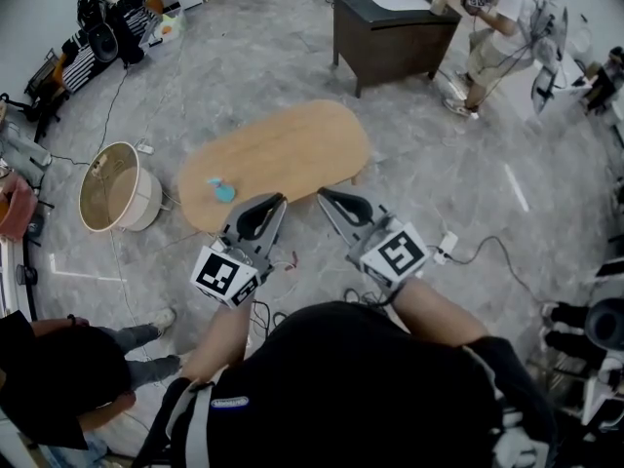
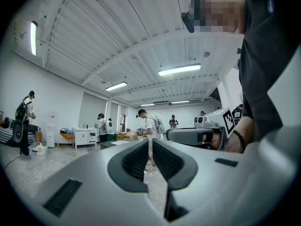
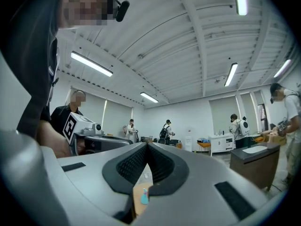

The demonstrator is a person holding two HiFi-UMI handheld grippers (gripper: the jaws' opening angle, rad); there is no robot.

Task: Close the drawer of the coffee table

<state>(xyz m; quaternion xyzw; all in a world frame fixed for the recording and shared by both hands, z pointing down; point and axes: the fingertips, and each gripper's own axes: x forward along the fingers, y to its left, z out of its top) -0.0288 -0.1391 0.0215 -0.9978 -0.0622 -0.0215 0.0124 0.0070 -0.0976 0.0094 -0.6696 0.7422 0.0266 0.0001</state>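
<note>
A small item (image 1: 221, 191) lies on the worktop's (image 1: 292, 149) near left end, with a basket (image 1: 146, 201) on the floor (image 1: 244, 66) to its left and a desk (image 1: 390, 52) far right.

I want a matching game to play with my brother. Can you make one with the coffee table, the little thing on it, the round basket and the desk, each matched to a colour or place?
Things:
1. coffee table
2. little thing
3. round basket
4. desk

Colour or place:
A. dark brown, white on top
B. light blue, on the tabletop
C. light wood, oval
D. beige, on the floor left of the table

Pairs: 1-C, 2-B, 3-D, 4-A
</note>
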